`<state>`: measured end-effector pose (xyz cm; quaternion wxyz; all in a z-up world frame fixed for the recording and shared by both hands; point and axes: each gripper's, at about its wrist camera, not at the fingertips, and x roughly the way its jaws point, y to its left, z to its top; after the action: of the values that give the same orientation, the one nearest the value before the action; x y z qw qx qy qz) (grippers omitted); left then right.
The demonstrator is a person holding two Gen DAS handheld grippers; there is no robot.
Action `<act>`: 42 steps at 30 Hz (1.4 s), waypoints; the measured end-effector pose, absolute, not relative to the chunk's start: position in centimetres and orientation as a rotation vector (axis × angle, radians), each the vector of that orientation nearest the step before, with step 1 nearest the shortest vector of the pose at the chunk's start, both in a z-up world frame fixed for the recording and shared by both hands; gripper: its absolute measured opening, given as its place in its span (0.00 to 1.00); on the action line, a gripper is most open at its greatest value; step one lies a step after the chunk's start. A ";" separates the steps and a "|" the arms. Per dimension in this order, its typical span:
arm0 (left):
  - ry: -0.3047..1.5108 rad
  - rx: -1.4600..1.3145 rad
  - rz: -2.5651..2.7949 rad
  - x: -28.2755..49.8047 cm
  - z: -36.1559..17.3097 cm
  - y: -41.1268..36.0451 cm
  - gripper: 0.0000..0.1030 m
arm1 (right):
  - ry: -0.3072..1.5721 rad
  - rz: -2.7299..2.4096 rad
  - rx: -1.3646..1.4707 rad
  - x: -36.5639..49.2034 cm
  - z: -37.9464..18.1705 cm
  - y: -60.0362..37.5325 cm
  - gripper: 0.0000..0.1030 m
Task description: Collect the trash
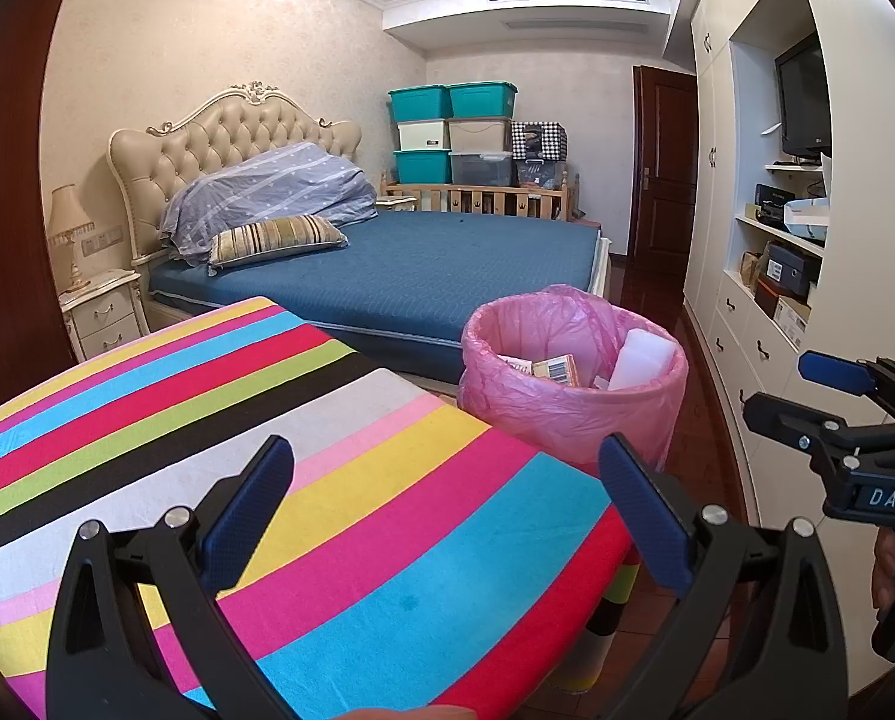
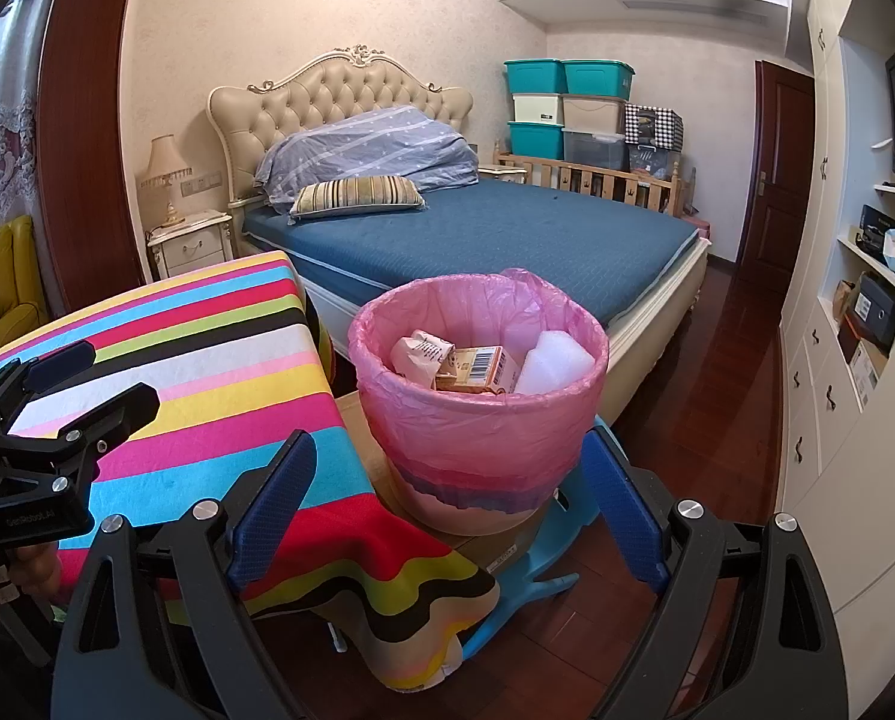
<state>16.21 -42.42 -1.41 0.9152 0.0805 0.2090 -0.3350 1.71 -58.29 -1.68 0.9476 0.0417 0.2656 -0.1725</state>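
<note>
Ahead of me the blue bed [image 2: 507,234] fills the room's far half, with dark wood floor [image 2: 729,396] open along its right side toward the cabinets. My striped cloth table [image 1: 303,480] lies bare, its right edge just beside the pink-lined bin [image 2: 477,420]. The bin stands on a blue stool [image 2: 543,558] and holds a crumpled wrapper [image 2: 420,354], an orange carton [image 2: 477,369] and a white foam piece [image 2: 552,369]. My left gripper [image 1: 447,504] and right gripper [image 2: 447,498] both gape wide, holding nothing.
</note>
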 end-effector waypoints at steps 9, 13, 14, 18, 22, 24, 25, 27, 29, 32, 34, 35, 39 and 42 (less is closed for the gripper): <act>0.427 0.174 -0.708 15.9 -1.7 -42.2 0.96 | 0.541 -0.352 0.087 1.7 -1.5 -58.2 0.82; 0.423 0.179 -0.714 15.9 -1.7 -42.1 0.96 | 0.540 -0.351 0.087 1.7 -1.5 -58.2 0.82; 0.422 0.179 -0.716 15.9 -1.7 -42.1 0.96 | 0.540 -0.352 0.087 1.7 -1.5 -58.2 0.82; 0.422 0.181 -0.716 15.9 -1.8 -42.0 0.96 | 0.541 -0.352 0.087 1.7 -1.6 -58.2 0.82; 0.422 0.183 -0.725 15.7 -1.7 -41.8 0.96 | 0.541 -0.352 0.088 1.7 -1.6 -58.2 0.82; 0.420 0.181 -0.733 15.6 -1.7 -41.8 0.96 | 0.540 -0.352 0.088 1.7 -1.6 -58.2 0.82; 0.417 0.182 -0.734 15.6 -1.6 -41.7 0.96 | 0.540 -0.352 0.088 1.7 -1.6 -58.2 0.82; 0.414 0.185 -0.735 15.6 -1.6 -41.7 0.96 | 0.540 -0.352 0.087 1.7 -1.6 -58.2 0.82; 0.416 0.183 -0.737 15.6 -1.6 -41.7 0.96 | 0.539 -0.352 0.087 1.7 -1.6 -58.2 0.82; 0.412 0.186 -0.735 15.5 -1.5 -41.6 0.96 | 0.540 -0.352 0.088 1.7 -1.6 -58.3 0.82; 0.409 0.187 -0.731 15.4 -1.5 -41.6 0.96 | 0.540 -0.354 0.089 1.7 -1.6 -58.2 0.82; 0.407 0.188 -0.733 15.4 -1.5 -41.5 0.96 | 0.540 -0.354 0.091 1.7 -1.5 -58.2 0.82; 0.414 0.185 -0.744 15.6 -1.4 -41.1 0.96 | 0.542 -0.350 0.093 1.8 -1.5 -58.0 0.82; 0.408 0.178 -0.723 16.2 -0.8 -39.6 0.96 | 0.542 -0.328 0.095 2.9 -1.2 -56.9 0.82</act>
<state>16.25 -39.58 -0.83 0.9112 0.0864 0.1978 -0.3508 2.92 -56.89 -1.16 0.9491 0.0466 0.2666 -0.1611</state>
